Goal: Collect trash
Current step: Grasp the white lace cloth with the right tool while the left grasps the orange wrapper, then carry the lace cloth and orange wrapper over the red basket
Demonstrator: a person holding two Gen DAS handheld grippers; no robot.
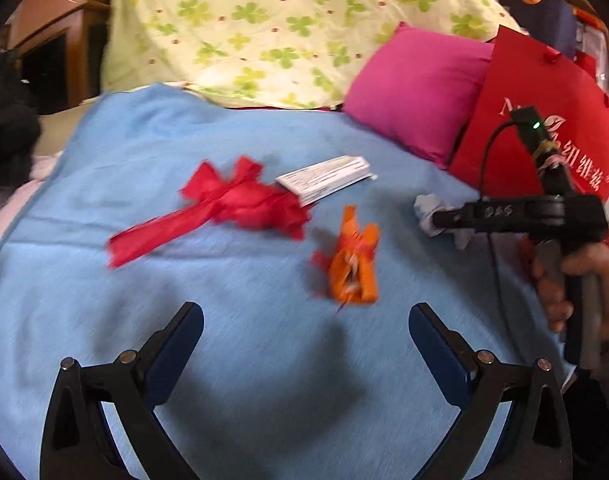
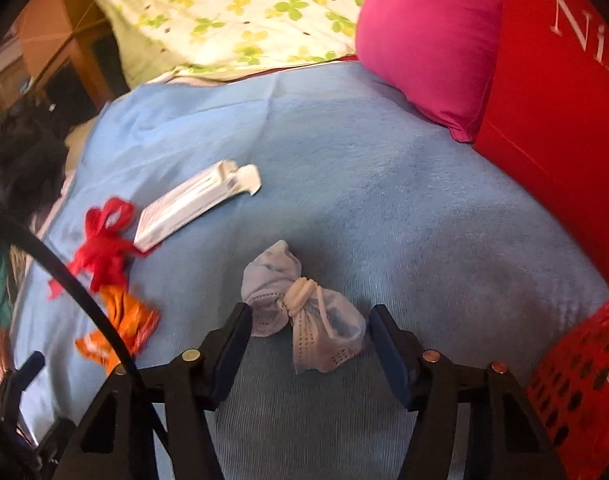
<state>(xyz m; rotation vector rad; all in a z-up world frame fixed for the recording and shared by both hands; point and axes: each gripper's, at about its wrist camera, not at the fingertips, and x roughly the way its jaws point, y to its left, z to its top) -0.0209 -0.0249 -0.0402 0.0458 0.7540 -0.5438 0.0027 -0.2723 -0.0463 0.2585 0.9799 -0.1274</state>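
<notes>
Trash lies on a blue blanket (image 1: 232, 320): a red ribbon bow (image 1: 232, 204), a white flat carton (image 1: 324, 178), an orange wrapper (image 1: 354, 260) and a bundled pale face mask (image 2: 304, 308). My left gripper (image 1: 306, 332) is open and empty above the blanket, just short of the orange wrapper. My right gripper (image 2: 310, 332) is open with the mask lying between its fingertips; it does not grip it. In the left wrist view the right gripper (image 1: 436, 216) shows at the mask (image 1: 424, 204). The bow (image 2: 104, 240), carton (image 2: 192, 208) and wrapper (image 2: 120, 328) lie left in the right wrist view.
A pink pillow (image 1: 416, 96) and a red paper bag (image 1: 544, 128) stand at the back right. A clover-print quilt (image 1: 284, 28) lies behind. A red perforated basket (image 2: 584, 380) is at the right edge. Dark wooden furniture (image 1: 52, 52) stands far left.
</notes>
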